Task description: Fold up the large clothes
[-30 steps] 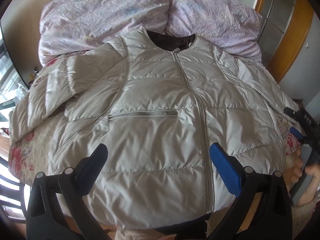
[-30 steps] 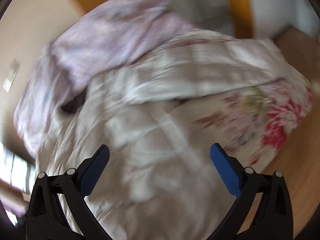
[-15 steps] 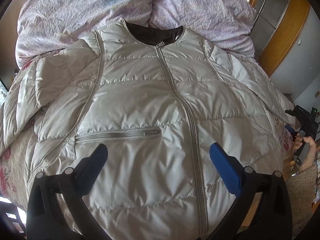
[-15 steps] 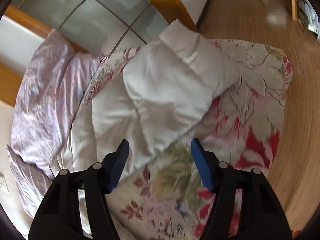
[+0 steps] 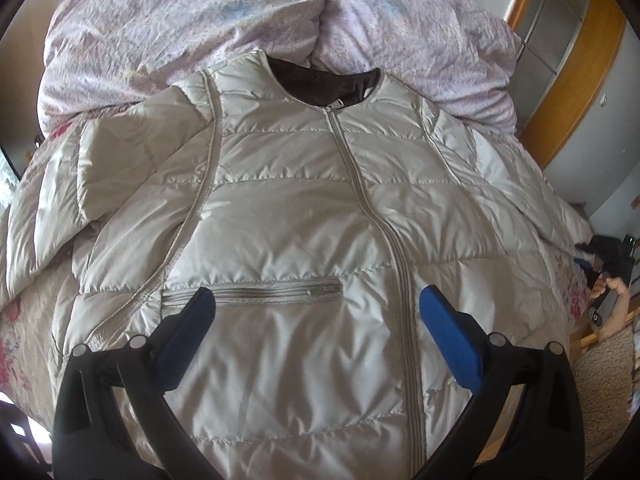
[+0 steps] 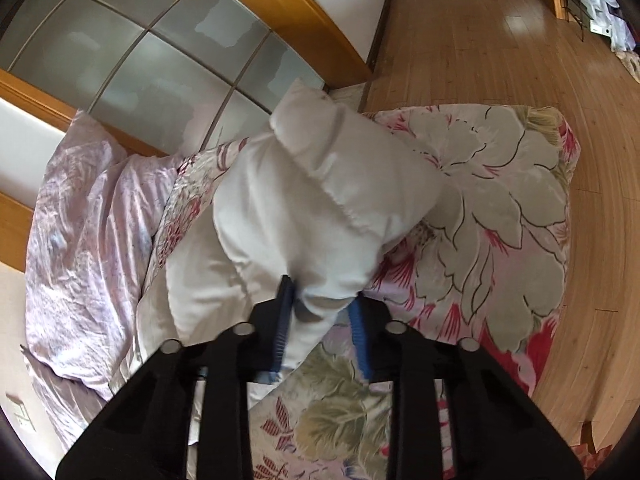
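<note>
A pale grey quilted jacket [image 5: 304, 208] lies face up and zipped on the bed, its dark collar lining at the far end. My left gripper [image 5: 316, 294] hovers open over the lower front, between the chest pocket zip and the main zip, with nothing between its blue pads. In the right wrist view the jacket's sleeve [image 6: 320, 200] lies out on the floral bedspread [image 6: 500, 200]. My right gripper [image 6: 320, 296] is closing on it, and the sleeve's edge is bunched between the pads. At the right edge of the left wrist view a hand [image 5: 612, 296] holds that gripper.
A crumpled lilac duvet [image 5: 240, 20] is piled at the head of the bed behind the collar. Frosted sliding doors in wooden frames [image 6: 160, 60] stand beside the bed. Wooden floor [image 6: 520, 40] runs past the bed's corner.
The right gripper rolled and swung onto the sleeve, and its jaws narrowed from wide open to pinching the fabric. The left gripper drifted slightly across the jacket front, still open.
</note>
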### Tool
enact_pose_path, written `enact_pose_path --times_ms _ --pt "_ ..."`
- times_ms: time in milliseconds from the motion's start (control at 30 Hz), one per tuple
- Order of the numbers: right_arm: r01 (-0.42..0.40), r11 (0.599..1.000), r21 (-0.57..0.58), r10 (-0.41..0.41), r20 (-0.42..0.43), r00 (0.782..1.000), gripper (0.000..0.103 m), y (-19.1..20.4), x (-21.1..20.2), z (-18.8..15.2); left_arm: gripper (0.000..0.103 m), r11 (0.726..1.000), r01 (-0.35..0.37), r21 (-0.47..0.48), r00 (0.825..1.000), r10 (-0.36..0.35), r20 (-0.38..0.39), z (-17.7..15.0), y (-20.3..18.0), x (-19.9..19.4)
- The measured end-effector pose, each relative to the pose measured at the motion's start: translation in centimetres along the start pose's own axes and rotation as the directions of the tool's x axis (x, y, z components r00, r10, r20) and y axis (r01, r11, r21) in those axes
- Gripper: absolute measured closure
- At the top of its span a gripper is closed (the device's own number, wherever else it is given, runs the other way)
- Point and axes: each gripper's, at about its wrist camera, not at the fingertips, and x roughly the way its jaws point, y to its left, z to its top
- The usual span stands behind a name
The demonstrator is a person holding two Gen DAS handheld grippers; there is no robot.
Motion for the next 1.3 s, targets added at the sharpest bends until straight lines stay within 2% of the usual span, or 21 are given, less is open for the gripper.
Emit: enact_pose_path --times_ms 100,200,300,333,433,600,667,733,833,867,967,1067,1200,1300 --pt "0.03 0.995 -0.097 -0.026 0.04 0.999 0.093 2.3 -0.5 0.1 0.002 0.999 0.006 -0.035 1.0 -0.006 -0.002 0.0 1.1 0.2" --pt "0.036 0.972 -0.233 -0.011 0.106 0.994 0.096 6.0 -2.3 -0.1 0.002 0.998 0.012 -0.064 1.0 -0.012 0.01 -0.1 2.2 0.2" --pt "0.023 0.92 -0.391 0.046 0.166 0.985 0.096 11.1 -4.6 -1.2 0.002 0.995 0.023 -0.098 0.999 -0.02 0.029 -0.2 3.3 0.0" --pt "0.019 0.889 -0.457 0.075 0.186 0.98 0.096 13.3 -5.5 -2.1 0.002 0.994 0.027 -0.106 0.999 -0.024 0.032 -0.1 3.6 0.0" --pt "-0.002 0.818 -0.576 0.137 0.192 0.972 0.096 17.5 -7.0 -4.5 0.002 0.991 0.03 -0.128 0.999 -0.025 0.039 -0.1 4.4 -0.1" --pt "-0.113 0.675 -0.73 0.241 0.073 0.968 0.096 24.3 -7.7 -10.5 0.002 0.99 0.018 -0.142 0.998 -0.009 0.067 0.0 5.4 -0.7" --pt "-0.174 0.602 -0.78 0.282 0.004 0.959 0.096 26.6 -8.2 -13.7 0.002 0.988 0.003 -0.156 0.996 0.011 0.089 0.0 6.0 -1.2" --pt "-0.232 0.538 -0.81 0.317 -0.06 0.947 0.096 28.6 -8.4 -16.5 0.002 0.986 -0.013 -0.166 0.994 0.03 0.101 0.1 6.6 -1.5" --pt "-0.362 0.421 -0.832 0.354 -0.217 0.91 0.096 31.3 -8.6 -22.0 0.002 0.982 -0.012 -0.19 0.993 0.034 0.111 0.3 7.6 -1.9" --pt "-0.388 0.399 -0.831 0.351 -0.252 0.902 0.096 31.8 -8.5 -23.4 0.002 0.98 -0.012 -0.198 0.993 0.035 0.113 0.3 7.9 -2.0" --pt "-0.484 0.331 -0.81 0.308 -0.393 0.867 0.096 32.7 -7.3 -28.5 0.002 0.976 -0.018 -0.217 0.993 0.042 0.11 0.2 8.7 -2.3" --pt "-0.515 0.285 -0.808 0.226 -0.466 0.856 0.096 32.7 -5.4 -33.5 0.002 0.971 -0.021 -0.237 0.994 0.045 0.099 0.0 9.5 -2.4" --pt "-0.494 0.24 -0.836 0.105 -0.484 0.869 0.096 31.9 -3.2 -39.0 0.002 0.965 -0.021 -0.262 0.994 0.047 0.094 -0.4 10.7 -2.6" --pt "-0.458 0.205 -0.865 0.049 -0.458 0.887 0.096 31.2 -2.3 -41.0 0.002 0.962 -0.027 -0.272 0.993 0.057 0.101 -0.5 11.5 -3.0"
